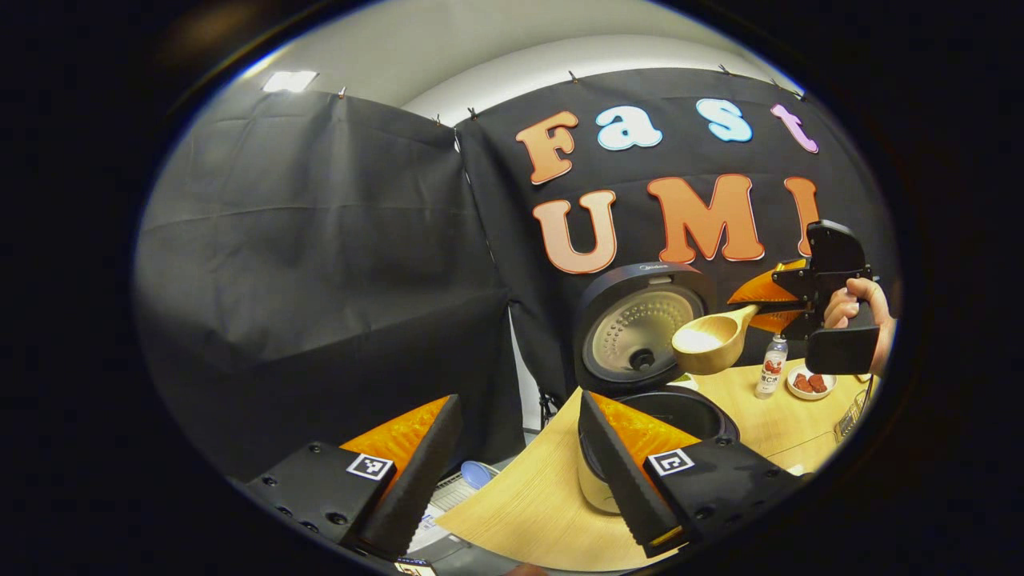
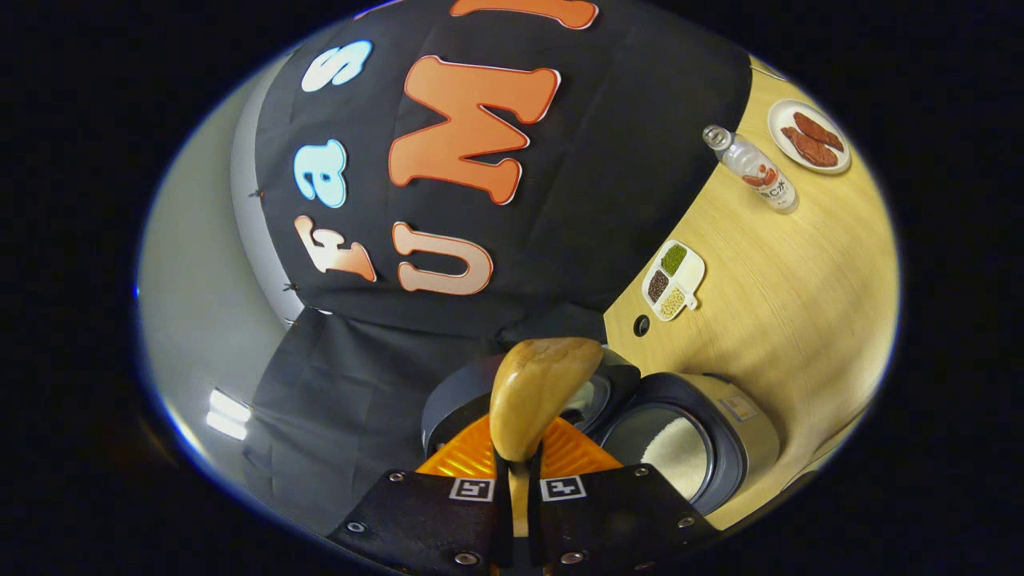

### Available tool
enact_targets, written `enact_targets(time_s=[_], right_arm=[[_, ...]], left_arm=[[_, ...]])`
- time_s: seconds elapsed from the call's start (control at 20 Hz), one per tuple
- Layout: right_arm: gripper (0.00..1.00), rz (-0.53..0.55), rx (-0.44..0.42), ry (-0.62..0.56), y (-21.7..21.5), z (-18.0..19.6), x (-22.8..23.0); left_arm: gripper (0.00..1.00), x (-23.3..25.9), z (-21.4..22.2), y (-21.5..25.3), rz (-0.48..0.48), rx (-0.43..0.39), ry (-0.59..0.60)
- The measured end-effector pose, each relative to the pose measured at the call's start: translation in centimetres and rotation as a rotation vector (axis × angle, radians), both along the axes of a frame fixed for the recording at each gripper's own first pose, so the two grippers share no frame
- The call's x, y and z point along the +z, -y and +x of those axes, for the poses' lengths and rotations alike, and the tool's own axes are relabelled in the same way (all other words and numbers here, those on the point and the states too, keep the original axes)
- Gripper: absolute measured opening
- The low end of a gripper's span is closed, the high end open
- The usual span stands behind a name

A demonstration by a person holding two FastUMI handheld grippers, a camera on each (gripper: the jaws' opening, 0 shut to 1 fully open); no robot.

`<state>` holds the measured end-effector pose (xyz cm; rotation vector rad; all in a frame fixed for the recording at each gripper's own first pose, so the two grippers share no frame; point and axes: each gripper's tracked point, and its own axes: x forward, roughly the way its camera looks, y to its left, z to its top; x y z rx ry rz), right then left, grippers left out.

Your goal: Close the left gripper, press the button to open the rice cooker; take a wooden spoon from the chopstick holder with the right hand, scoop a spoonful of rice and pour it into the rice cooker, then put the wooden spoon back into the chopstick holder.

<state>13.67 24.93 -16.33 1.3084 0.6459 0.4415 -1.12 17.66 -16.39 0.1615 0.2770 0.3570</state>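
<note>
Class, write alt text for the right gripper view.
The right gripper is shut on the handle of a light wooden spoon, above an open dark rice cooker with white rice inside, on a pale wooden table.

At the bottom of the left gripper view, the left gripper (image 1: 512, 472) shows two wedge-shaped fingers with ribbed inner pads, each on a black block dotted with round screws and bearing a square black-and-white marker. At the bottom of the right gripper view, the right gripper (image 2: 517, 472) has the same black plates, screws and paired markers. At the right edge of the left gripper view, a bare hand (image 1: 860, 308) wraps a black handle.
</note>
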Motion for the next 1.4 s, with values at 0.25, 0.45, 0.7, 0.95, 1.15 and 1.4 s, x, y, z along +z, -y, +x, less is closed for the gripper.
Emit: enact_targets(time_s=[0.25, 0.45, 0.7, 0.95, 1.15, 1.4], right_arm=[[0.07, -0.152, 0.008, 0.020, -0.7, 0.5, -2.0], [0.07, -0.332, 0.024, 0.067, -1.5, 1.1, -3.9], [0.07, -0.541, 0.092, 0.183, -3.6, 0.6, -4.5], [0.07, -0.678, 0.146, 0.271, -5.2, 0.1, -4.2], [0.07, -0.722, 0.175, 0.307, -6.0, -0.5, -4.1], [0.07, -0.784, 0.205, 0.371, -7.0, -0.8, -3.7]], left_arm=[[0.93, -0.8, 0.1, -0.5, 0.001, 0.003, -0.022], [0.93, -1.2, 0.3, -0.4, -0.005, -0.001, -0.034], [1.00, -1.6, 0.0, 0.1, -0.014, -0.008, -0.049], [0.93, -1.9, -0.2, 0.5, -0.024, -0.014, -0.058], [0.93, -2.1, -0.3, 0.3, -0.031, -0.007, -0.064], [0.93, -2.2, -0.3, 0.2, -0.030, -0.009, -0.068]])
